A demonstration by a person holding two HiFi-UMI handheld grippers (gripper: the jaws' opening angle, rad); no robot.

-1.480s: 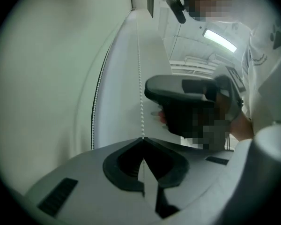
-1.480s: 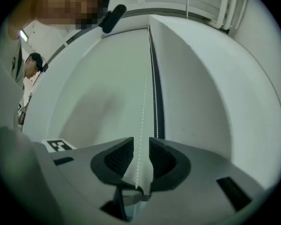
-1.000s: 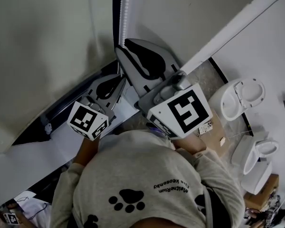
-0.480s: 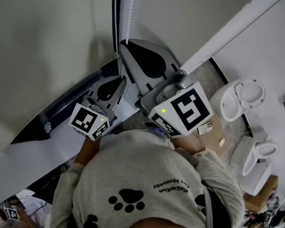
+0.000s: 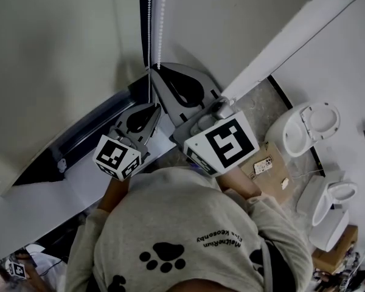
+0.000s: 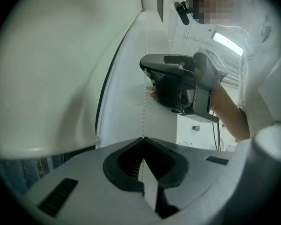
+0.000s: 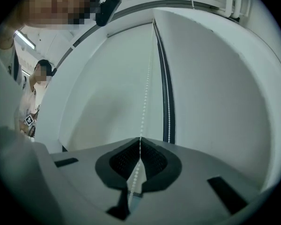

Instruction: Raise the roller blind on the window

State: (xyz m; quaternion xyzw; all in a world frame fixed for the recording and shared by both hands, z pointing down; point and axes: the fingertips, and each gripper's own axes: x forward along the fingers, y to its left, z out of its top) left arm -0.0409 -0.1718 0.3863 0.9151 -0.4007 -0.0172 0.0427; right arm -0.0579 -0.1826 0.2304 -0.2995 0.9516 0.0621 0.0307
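A white bead chain (image 5: 149,23) hangs beside the pale roller blind (image 5: 55,53). My right gripper (image 5: 157,69) is shut on one strand of the chain, the higher grip of the two. My left gripper (image 5: 151,106) is shut on the chain a little lower. In the left gripper view the chain (image 6: 144,107) runs taut from my closed left gripper (image 6: 143,138) to the right gripper (image 6: 145,73). In the right gripper view the chain (image 7: 145,93) rises from my closed right gripper (image 7: 140,138), and a second strand (image 7: 168,111) hangs beside a dark gap.
A dark window frame (image 5: 79,139) runs under the blind. Two white toilets (image 5: 307,123) (image 5: 328,196) and a cardboard box (image 5: 264,166) stand at the right. A white ledge (image 5: 292,35) crosses the upper right. Another person (image 7: 40,74) stands to the left.
Both grippers have shifted slightly lower in the head view, the right one more. More bead chain now shows above the right gripper's tip.
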